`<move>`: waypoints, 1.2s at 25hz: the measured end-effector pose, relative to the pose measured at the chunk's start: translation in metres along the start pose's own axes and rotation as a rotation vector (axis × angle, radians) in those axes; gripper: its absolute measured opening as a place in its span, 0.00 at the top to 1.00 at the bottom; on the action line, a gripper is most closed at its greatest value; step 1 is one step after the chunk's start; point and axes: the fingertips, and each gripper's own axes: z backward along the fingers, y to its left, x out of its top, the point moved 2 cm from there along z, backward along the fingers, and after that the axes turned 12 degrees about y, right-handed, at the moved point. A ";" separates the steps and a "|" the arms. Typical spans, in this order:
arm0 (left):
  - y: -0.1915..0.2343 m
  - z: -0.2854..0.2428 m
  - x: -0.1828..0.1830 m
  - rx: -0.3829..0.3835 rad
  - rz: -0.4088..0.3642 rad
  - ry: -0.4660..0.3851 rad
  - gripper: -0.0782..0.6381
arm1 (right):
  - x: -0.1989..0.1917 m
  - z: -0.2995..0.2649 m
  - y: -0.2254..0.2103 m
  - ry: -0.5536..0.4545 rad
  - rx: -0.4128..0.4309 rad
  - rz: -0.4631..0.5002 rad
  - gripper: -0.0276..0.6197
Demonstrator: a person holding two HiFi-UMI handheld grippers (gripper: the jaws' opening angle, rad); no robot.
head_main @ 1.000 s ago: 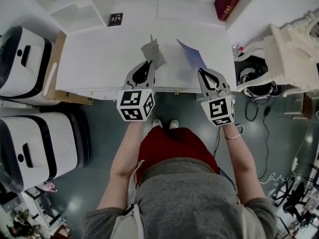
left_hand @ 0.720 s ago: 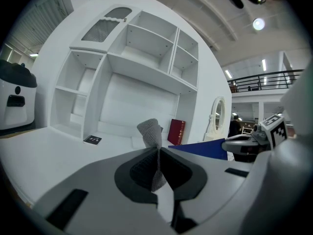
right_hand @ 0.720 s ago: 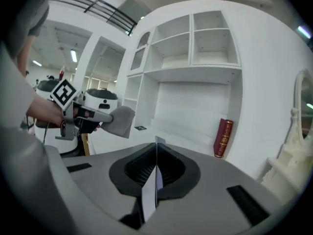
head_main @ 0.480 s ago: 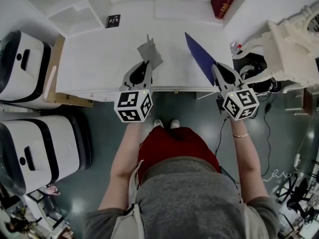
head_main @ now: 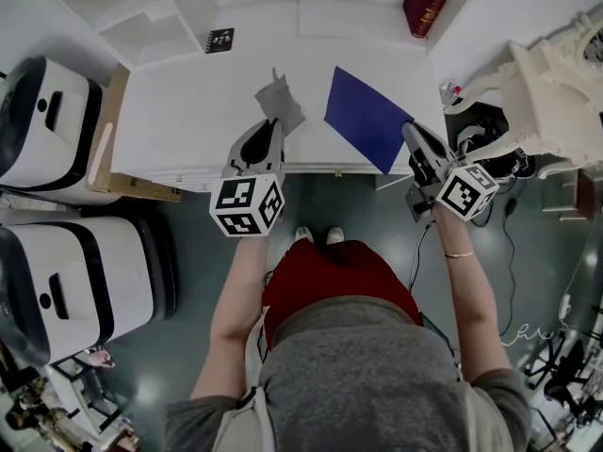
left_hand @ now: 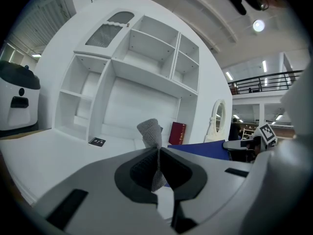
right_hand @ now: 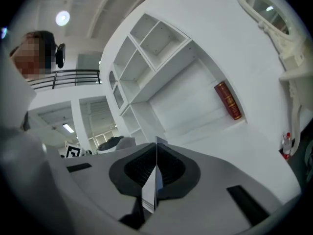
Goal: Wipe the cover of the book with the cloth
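**Cloth and book both clamped, wipe not yet begun**

Cloth first: your left gripper (left_hand: pixel 157 153) is clenched on the grey knitted cloth (left_hand: pixel 150 130). One fold is pinched between the jaws, and the rest stands up as a loose peak just beyond the tips. Your right gripper (right_hand: pixel 156 153) is clamped on the near corner of the thin blue flat book (head_main: pixel 366 118), and its edge (right_hand: pixel 152 182) shows as a narrow sliver between the closed jaws. The book spreads ahead of that gripper and to its left over the white table (head_main: pixel 188 111), just right of the cloth. I cannot tell whether it lies fully flat or is tipped up a little at your corner.

Expect the cloth to be soft and limp. Only the part right at the jaw tips will press, so lead with the tips and let the loose peak fold under. The book looks light and slim, with a smooth cover, so it will likely slide or flex under a push. Keep the corner grip firm and low, and stroke away from it so the cover stays taut. A corner hold is a weak pivot, so sideways strokes may swing the book round.
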 end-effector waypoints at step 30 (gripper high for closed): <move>-0.153 -0.094 0.011 -0.635 -0.283 0.229 0.86 | 0.003 -0.017 -0.060 0.084 -0.070 -0.096 0.91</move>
